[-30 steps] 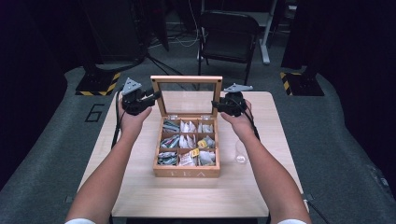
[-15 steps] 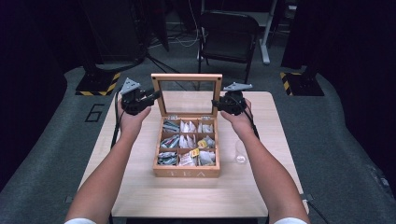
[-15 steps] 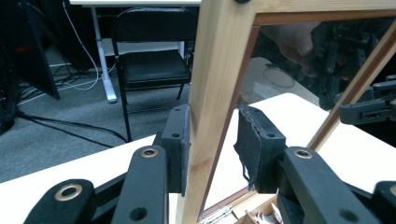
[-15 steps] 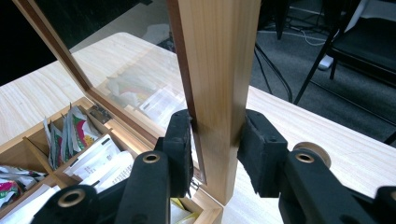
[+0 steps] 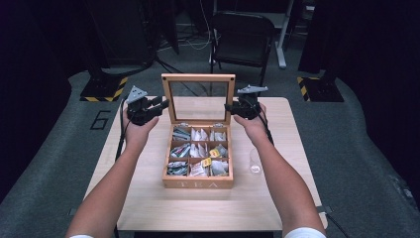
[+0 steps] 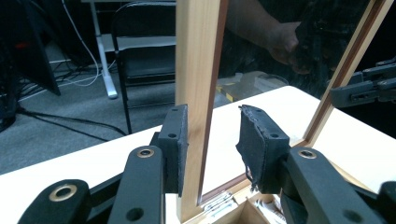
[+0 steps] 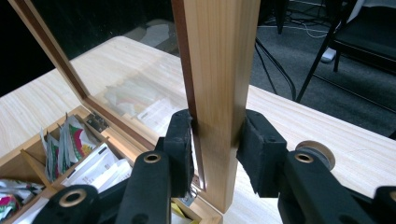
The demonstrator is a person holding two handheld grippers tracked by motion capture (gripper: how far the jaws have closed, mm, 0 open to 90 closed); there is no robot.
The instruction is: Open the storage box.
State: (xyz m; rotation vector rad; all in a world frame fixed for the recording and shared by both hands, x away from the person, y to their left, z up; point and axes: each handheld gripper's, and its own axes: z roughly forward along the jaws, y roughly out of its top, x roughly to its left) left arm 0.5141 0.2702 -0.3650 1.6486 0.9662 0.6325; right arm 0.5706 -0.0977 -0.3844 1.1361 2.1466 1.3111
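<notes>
A wooden tea box (image 5: 198,171) sits mid-worktop (image 5: 148,203), its glass-paned lid (image 5: 199,96) standing upright. My right gripper (image 7: 215,140) pinches the lid's squared pale-wood frame between padded black jaws. My left gripper (image 6: 212,140) straddles the opposite frame edge, jaws parted, one pad touching wood. Paper tea packets (image 5: 198,148) fill the square compartments.

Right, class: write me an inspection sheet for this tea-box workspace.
Surface: pale wooden table, mostly bare.
Job's things: wooden tea box marked TEA, glass lid upright; tea bags in its compartments.
Clutter: small clear glass right of the box.
Grippers: left gripper straddles the lid's left stile, one pad touching, other apart; right gripper clamps the right stile.
Cables: a black cable hangs from the left gripper.
Surroundings: black chair, grey floor, hazard-striped stand bases.
</notes>
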